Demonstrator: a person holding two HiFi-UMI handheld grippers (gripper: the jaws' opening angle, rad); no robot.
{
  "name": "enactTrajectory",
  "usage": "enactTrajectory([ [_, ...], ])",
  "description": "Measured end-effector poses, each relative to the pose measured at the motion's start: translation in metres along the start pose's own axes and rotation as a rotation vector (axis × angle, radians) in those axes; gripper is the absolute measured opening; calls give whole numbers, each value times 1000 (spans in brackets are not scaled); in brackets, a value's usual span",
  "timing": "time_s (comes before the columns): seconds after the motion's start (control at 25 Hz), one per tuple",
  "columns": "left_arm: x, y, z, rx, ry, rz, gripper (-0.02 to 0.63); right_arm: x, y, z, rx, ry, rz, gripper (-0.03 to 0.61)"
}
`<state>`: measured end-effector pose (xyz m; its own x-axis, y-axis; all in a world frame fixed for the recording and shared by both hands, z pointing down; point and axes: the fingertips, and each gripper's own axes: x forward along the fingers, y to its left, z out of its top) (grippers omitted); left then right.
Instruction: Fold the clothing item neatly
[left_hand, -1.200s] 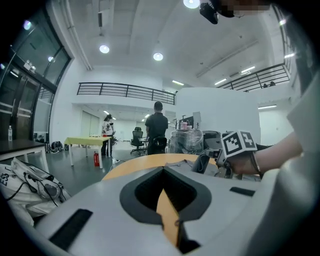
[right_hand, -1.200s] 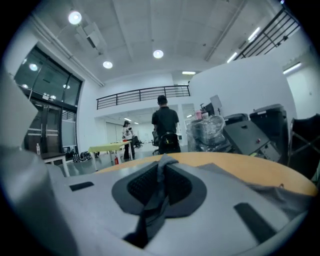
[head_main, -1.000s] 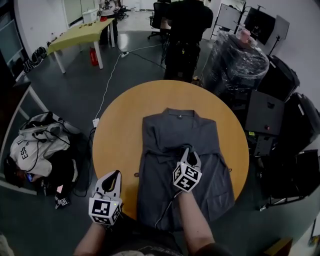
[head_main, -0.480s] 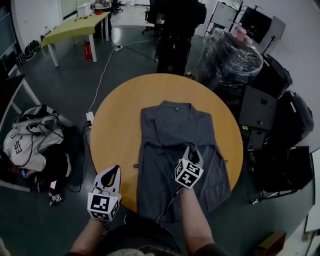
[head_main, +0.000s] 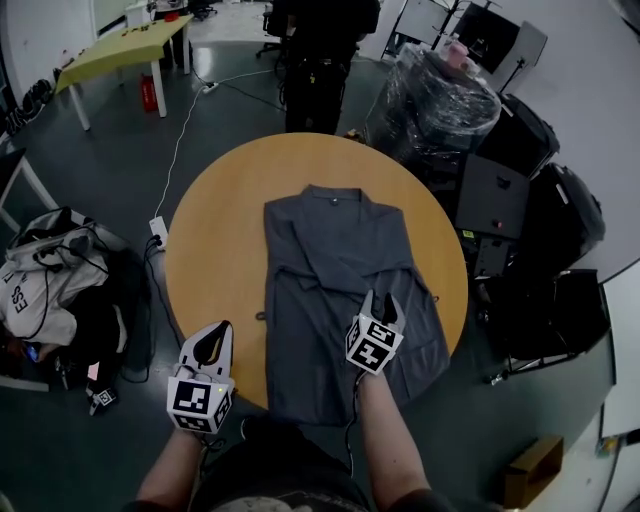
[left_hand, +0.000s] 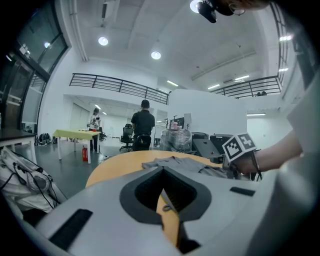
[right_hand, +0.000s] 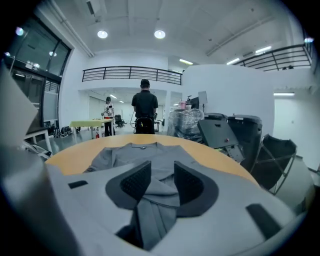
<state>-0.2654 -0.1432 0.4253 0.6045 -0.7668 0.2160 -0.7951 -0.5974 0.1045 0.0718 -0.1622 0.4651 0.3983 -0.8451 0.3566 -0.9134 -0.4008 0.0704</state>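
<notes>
The right gripper (head_main: 383, 302)'s jaws have just been opening, half-wide astride loose shirt (head_main: 320, 240) cloth, the left gripper (head_main: 214, 338)'s jaws meet empty, and the next fold probably needs a hem grip.

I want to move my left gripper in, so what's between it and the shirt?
Only bare orange tabletop, as the head view shows, between the shut left gripper and the grey shirt.

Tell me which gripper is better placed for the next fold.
Likely right. The right gripper sits over the shirt, its jaws just opened with fabric between them; the left gripper is shut by the table edge, off the cloth.
</notes>
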Motion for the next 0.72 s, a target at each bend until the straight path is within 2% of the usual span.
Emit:
enactTrajectory([
  [0.08,0,-2,1,-6,-6,-2,8,-8,1,2,-54,-18,24,118],
  [0.16,1,-9,1,-12,-7,-3,8,-11,6,1,-127,-22,87,118],
  [0.36,13,-38,2,-7,-4,0,8,0,9,-20,-291,32,232,29],
  [0.52,38,-65,3,-5,-12,46,8,15,18,-55,-412,134,450,20],
  [0.72,73,-96,4,-17,-12,159,8,31,34,-82,-586,182,680,21],
])
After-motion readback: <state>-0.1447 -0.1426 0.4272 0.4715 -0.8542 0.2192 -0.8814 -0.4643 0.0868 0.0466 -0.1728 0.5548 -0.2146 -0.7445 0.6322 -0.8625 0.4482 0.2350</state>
